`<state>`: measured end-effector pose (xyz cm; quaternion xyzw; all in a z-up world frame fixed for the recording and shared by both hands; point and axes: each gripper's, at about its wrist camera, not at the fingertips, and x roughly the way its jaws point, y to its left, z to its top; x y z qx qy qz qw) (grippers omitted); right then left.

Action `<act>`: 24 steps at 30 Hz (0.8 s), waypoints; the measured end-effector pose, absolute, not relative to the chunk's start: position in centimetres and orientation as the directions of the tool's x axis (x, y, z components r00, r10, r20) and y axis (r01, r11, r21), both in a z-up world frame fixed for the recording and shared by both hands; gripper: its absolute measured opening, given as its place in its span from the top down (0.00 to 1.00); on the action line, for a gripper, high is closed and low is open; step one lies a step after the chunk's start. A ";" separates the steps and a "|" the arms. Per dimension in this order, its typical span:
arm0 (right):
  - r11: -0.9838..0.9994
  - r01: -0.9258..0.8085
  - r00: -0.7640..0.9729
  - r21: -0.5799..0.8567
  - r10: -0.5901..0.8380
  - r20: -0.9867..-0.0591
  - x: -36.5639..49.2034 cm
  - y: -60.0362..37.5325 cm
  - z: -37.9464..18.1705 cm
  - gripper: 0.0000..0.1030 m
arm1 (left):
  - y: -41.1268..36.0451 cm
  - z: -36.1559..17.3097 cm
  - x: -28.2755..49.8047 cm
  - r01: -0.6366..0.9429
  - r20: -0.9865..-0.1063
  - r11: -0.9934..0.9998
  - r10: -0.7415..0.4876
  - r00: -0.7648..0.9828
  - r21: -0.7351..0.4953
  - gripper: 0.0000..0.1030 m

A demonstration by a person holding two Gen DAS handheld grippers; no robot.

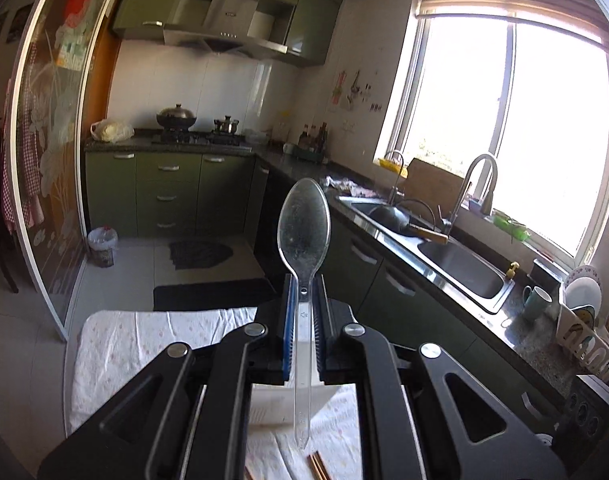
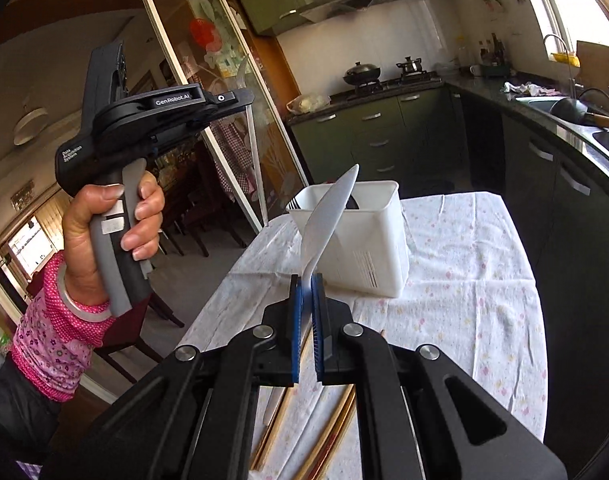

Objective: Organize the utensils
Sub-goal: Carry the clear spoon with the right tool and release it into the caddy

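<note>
My left gripper (image 1: 304, 292) is shut on a clear plastic spoon (image 1: 304, 224), bowl up, held high above the table. It shows in the right wrist view (image 2: 240, 98) at upper left, with the spoon (image 2: 251, 136) hanging through it. My right gripper (image 2: 306, 280) is shut on a white plastic knife (image 2: 326, 212) that points up toward the white utensil holder (image 2: 364, 248). The holder stands on the cloth-covered table (image 2: 464, 260) and holds a fork (image 2: 294, 201) and a dark utensil. Wooden chopsticks (image 2: 332, 424) lie on the cloth under my right gripper.
A kitchen counter with a sink (image 1: 464, 268), a faucet and a dish rack (image 1: 588, 328) runs along the right. The stove with pots (image 1: 176, 118) is at the back. A glass sliding door (image 2: 224, 120) and dining chairs stand left of the table.
</note>
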<state>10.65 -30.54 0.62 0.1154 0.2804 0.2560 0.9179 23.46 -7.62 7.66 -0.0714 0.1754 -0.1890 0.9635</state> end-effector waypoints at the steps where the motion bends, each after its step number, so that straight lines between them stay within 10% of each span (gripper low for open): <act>1: 0.847 -0.402 0.727 0.348 0.526 -0.441 10.5 -30.8 1.0 0.94 | -7.9 7.8 23.8 0.337 -0.264 0.922 -0.379 0.887 -0.192 0.92; 6: 0.874 -0.378 0.792 0.305 0.476 -0.383 11.1 -30.7 2.0 0.94 | -8.8 6.2 26.3 0.291 -0.151 0.948 -0.309 0.939 -0.132 0.92; 24: 0.945 -0.278 0.937 0.173 0.306 -0.170 13.0 -27.9 5.5 0.94 | -9.9 -3.8 27.4 0.251 -0.239 0.966 -0.257 0.936 -0.057 0.90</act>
